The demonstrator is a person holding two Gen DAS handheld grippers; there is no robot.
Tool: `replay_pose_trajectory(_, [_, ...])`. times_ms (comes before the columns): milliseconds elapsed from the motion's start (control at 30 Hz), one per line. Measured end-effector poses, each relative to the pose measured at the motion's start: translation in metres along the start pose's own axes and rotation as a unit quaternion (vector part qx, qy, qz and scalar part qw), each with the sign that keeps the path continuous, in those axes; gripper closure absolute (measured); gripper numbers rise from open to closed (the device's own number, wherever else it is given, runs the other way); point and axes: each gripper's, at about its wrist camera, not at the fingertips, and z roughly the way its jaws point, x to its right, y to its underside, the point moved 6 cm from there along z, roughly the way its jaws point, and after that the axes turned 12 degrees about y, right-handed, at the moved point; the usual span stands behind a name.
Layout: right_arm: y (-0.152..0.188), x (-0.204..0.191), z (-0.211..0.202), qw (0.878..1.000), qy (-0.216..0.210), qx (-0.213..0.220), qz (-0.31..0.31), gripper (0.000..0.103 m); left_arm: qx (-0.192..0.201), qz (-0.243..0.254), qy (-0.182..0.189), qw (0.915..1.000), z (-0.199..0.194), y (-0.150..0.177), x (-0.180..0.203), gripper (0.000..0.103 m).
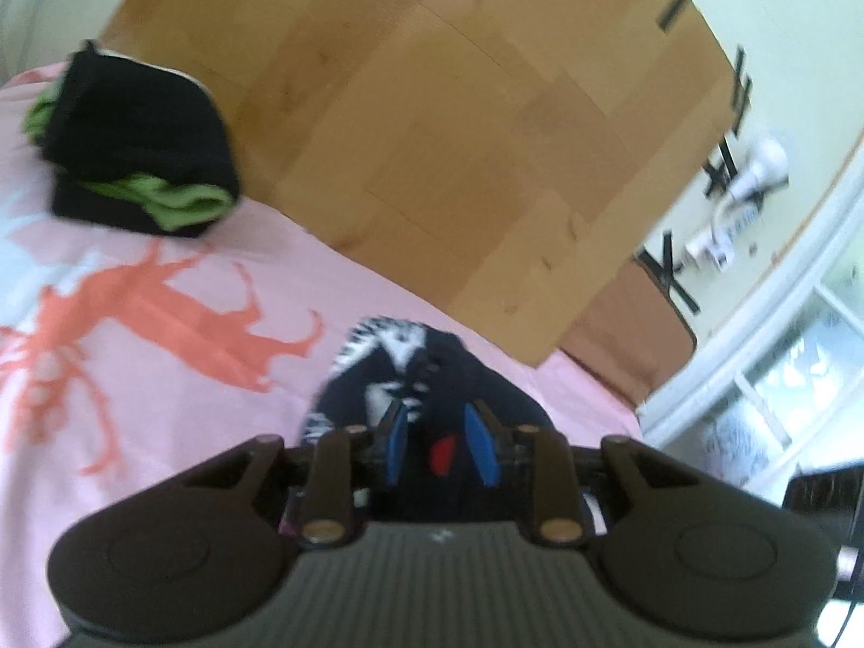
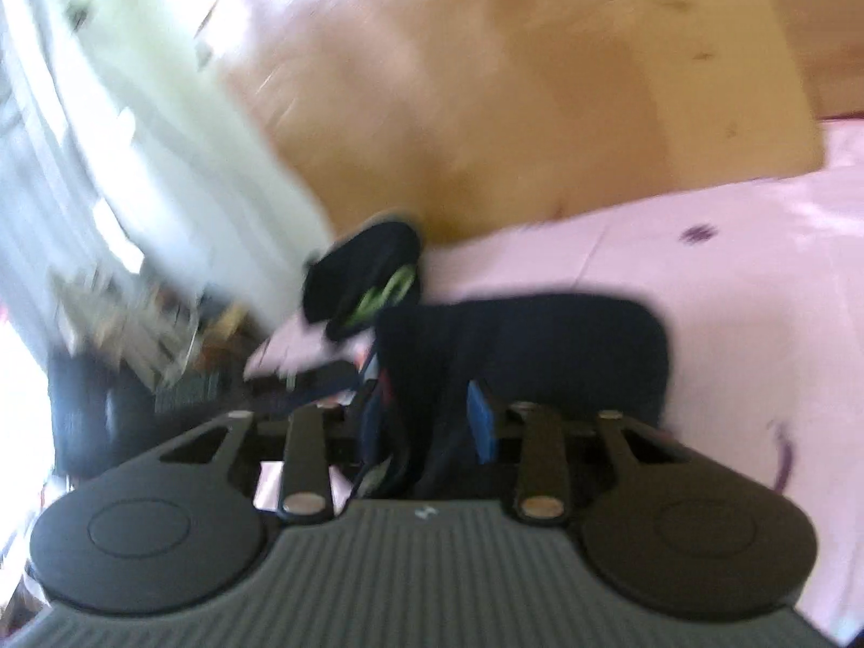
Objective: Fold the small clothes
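Note:
A dark navy small garment with a white pattern [image 1: 410,378] lies on the pink bedsheet [image 1: 162,324]. My left gripper [image 1: 440,432] is shut on it; its blue pads [image 1: 478,443] pinch the cloth, and a red tag shows between them. In the right wrist view the same dark garment [image 2: 540,340] stretches across the sheet, and my right gripper [image 2: 432,421] is shut on its near edge. A stack of folded black and green clothes [image 1: 140,151] sits at the far left of the bed; it also shows in the right wrist view [image 2: 372,270].
A wooden headboard [image 1: 432,108] rises behind the bed. A window frame [image 1: 783,351] and white wall with cables are at the right. The right wrist view is blurred; clutter lies on the floor [image 2: 135,335] at the left, beyond the bed's edge.

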Motion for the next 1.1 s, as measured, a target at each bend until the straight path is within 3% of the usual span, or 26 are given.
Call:
replay_pose_trajectory(100, [-0.012, 0.010, 0.020, 1.000, 0.012, 0.007, 0.015, 0.065, -0.015, 0.028, -0.032, 0.9990, 0.022, -0.005, 0.002, 0.076])
replay_pose_trajectory(200, [-0.001, 0.029, 0.060, 0.998, 0.038, -0.046, 0.008, 0.070, -0.048, 0.024, -0.076, 0.9956, 0.048, -0.006, -0.021, 0.076])
replay_pose_trajectory(267, [0.008, 0.030, 0.081, 0.998, 0.036, -0.045, 0.021, 0.095, -0.048, 0.027, -0.088, 0.9946, 0.052, -0.007, -0.029, 0.076])
replay_pose_trajectory(367, [0.010, 0.035, 0.074, 0.998, 0.035, -0.044, 0.032, 0.094, -0.060, 0.048, -0.106, 0.9914, 0.051, -0.004, -0.020, 0.076])
replay_pose_trajectory(433, [0.008, 0.040, 0.062, 0.997, 0.016, -0.050, 0.061, 0.087, -0.065, 0.058, -0.118, 0.9891, 0.047, -0.003, -0.012, 0.075])
replay_pose_trajectory(467, [0.008, 0.043, 0.050, 0.995, 0.000, -0.050, 0.081, 0.074, -0.067, 0.058, -0.118, 0.9891, 0.042, -0.004, -0.008, 0.073])
replay_pose_trajectory(500, [0.003, 0.043, 0.041, 0.995, -0.014, -0.039, 0.091, 0.064, -0.063, 0.061, -0.113, 0.9898, 0.032, -0.006, -0.004, 0.062])
replay_pose_trajectory(533, [0.003, 0.046, 0.024, 0.995, -0.024, -0.018, 0.096, 0.042, -0.051, 0.067, -0.108, 0.9906, 0.022, -0.008, -0.002, 0.039])
replay_pose_trajectory(567, [0.004, 0.049, 0.010, 0.995, -0.020, 0.002, 0.097, 0.030, -0.036, 0.076, -0.110, 0.9904, 0.010, -0.011, -0.001, 0.024])
replay_pose_trajectory(600, [0.010, 0.051, 0.005, 0.996, -0.011, 0.014, 0.092, 0.028, -0.022, 0.084, -0.118, 0.9892, -0.001, -0.013, -0.001, 0.001])
replay_pose_trajectory(700, [0.031, 0.067, -0.006, 0.996, 0.004, -0.011, 0.089, 0.025, -0.027, 0.090, -0.111, 0.9894, -0.017, -0.016, -0.008, 0.000])
replay_pose_trajectory(867, [0.047, 0.074, 0.011, 0.991, -0.014, -0.056, 0.122, 0.024, -0.088, 0.026, -0.071, 0.9932, 0.001, -0.016, -0.030, 0.000])
replay_pose_trajectory(1100, [0.043, 0.070, 0.024, 0.990, -0.023, -0.075, 0.116, 0.022, -0.167, -0.037, -0.044, 0.9843, 0.040, 0.008, -0.057, 0.000])
